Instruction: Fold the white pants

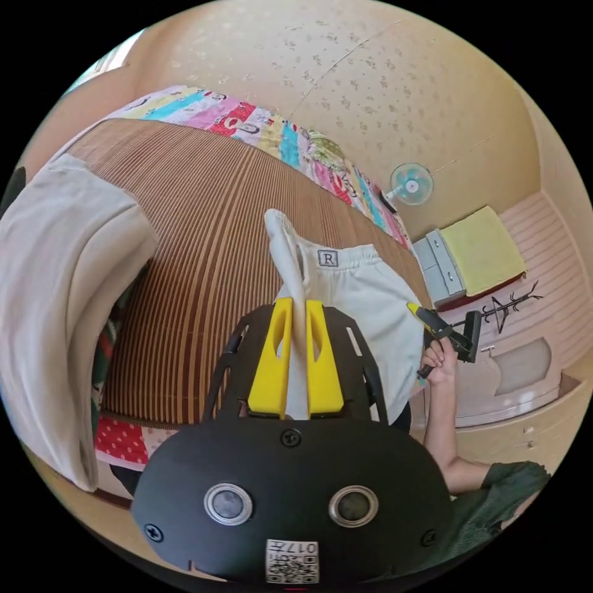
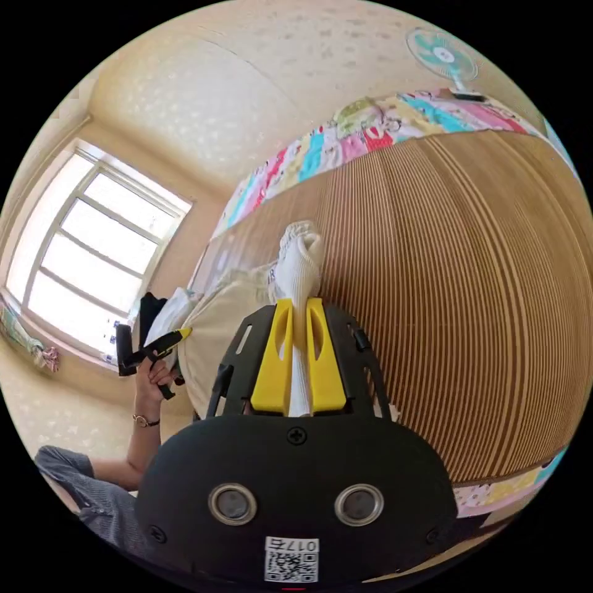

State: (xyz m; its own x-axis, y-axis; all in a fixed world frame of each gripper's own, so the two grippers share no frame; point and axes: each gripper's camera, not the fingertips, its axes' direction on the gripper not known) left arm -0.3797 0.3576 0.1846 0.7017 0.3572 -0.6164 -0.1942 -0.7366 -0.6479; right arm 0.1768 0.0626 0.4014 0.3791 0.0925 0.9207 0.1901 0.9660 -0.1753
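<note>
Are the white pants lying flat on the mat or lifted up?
Lifted: both the left gripper and the right gripper pinch the white pants, which hang above the striped mat.

We see the striped bamboo mat [image 1: 210,210] on the bed lying bare across its wide middle, open to pass over. The white pants [image 1: 364,290] hang between our two tongs near one edge, and a cream cloth [image 1: 55,296] drapes over the mat's other side.
</note>
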